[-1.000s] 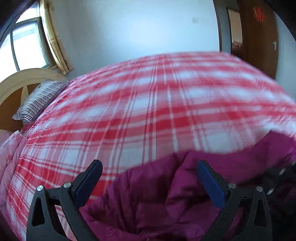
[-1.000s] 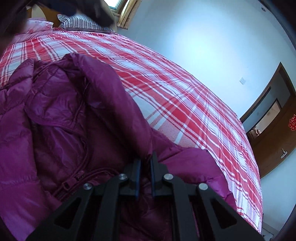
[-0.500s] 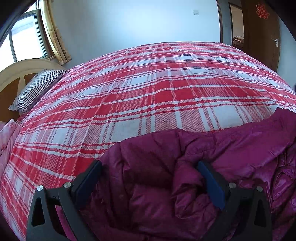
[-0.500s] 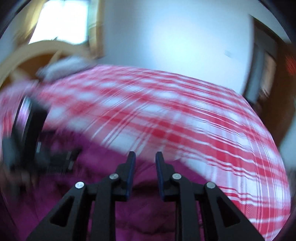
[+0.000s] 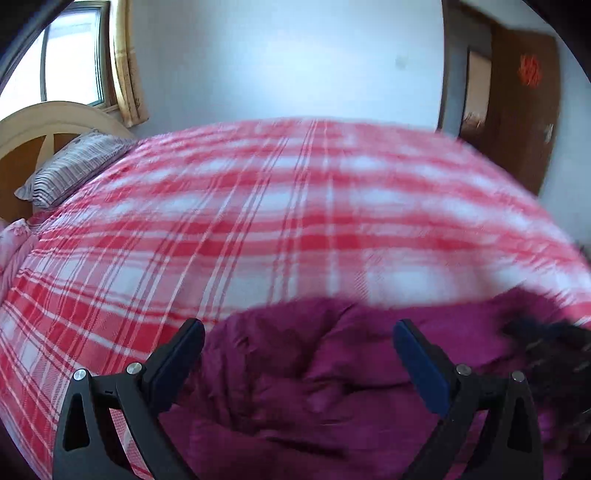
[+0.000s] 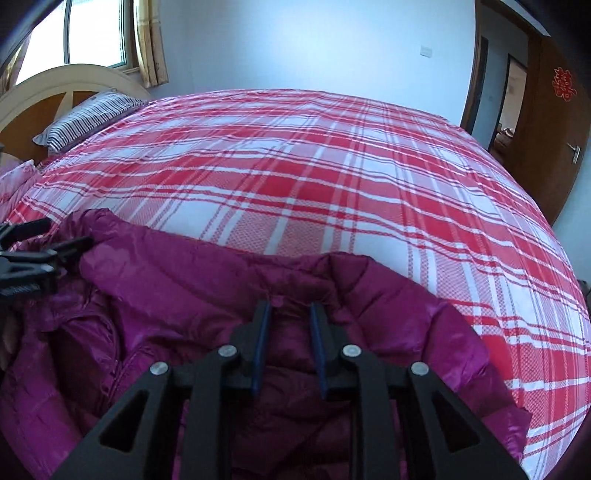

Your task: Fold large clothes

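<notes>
The magenta puffer jacket [image 6: 207, 295] is right under me, bunched at the near edge of the bed, quilted shell shiny and heaped in soft folds. I judge it light for its bulk, springy with air, and slick on the surface, so it will likely slide between the pads and puff back up unless I pinch through both layers. Best hold, I reckon, is a seam or hem edge, where the fabric is flatter and thinner: the rolled edge just ahead of my right tongs looks good, or the zip line running down the left side in the right wrist view.

My right gripper [image 6: 288, 321] hangs over the jacket with its pads a narrow gap apart, nothing pinched between them as far as I can see. My left gripper [image 5: 299, 350] is spread wide, fingers straddling a mound of the jacket, the pads not pressing on it. The left view is smeared, so I cannot tell how close the tips are to the cloth.

Beyond the jacket stretches the red-and-white plaid bedspread [image 6: 332, 177], flat and roomy enough to lay it out. A striped pillow [image 6: 85, 118] sits at the headboard [image 6: 44, 88], with a window [image 6: 92, 33] behind it and a wooden door [image 6: 546, 129] on the right.
</notes>
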Available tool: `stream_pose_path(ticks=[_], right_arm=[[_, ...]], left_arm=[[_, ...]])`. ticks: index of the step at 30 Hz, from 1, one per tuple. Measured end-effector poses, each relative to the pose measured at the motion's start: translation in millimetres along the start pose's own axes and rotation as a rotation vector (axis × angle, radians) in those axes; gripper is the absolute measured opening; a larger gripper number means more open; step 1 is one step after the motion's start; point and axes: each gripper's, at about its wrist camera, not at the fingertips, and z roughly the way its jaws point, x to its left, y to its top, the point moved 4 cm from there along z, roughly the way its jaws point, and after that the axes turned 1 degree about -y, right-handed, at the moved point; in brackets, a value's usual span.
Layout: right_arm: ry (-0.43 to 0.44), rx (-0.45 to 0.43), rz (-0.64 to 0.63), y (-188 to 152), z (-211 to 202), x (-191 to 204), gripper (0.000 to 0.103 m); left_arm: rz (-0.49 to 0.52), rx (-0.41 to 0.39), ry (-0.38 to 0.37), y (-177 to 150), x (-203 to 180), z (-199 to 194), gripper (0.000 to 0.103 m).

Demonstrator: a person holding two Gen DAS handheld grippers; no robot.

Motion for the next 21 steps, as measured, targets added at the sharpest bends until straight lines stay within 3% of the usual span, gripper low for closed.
stream_pose_path(ticks=[4, 5, 9, 13, 21], right_arm=[[-0.012, -0.006, -0.009, 1, 4, 1, 0.023], [-0.008, -0.007, -0.004, 1, 4, 0, 0.023], [0.014, -0.012, 0.018, 0, 6, -2, 0.023], [0.042, -0.014, 0.043, 0, 7, -6, 0.023], [0.036, -0.002, 0.036, -1, 11, -4, 0.023]], left_arm=[[0.006, -0.002, -0.161, 14, -37, -8, 0.102], [0.018, 0.011, -0.167, 13, -42, -2, 0.102], [0.08, 0.119, -0.08, -5, -57, 42, 0.102], [0.054, 0.222, -0.056, -25, -50, 72, 0.102], [0.061, 0.217, -0.032, -33, -53, 83, 0.102]])
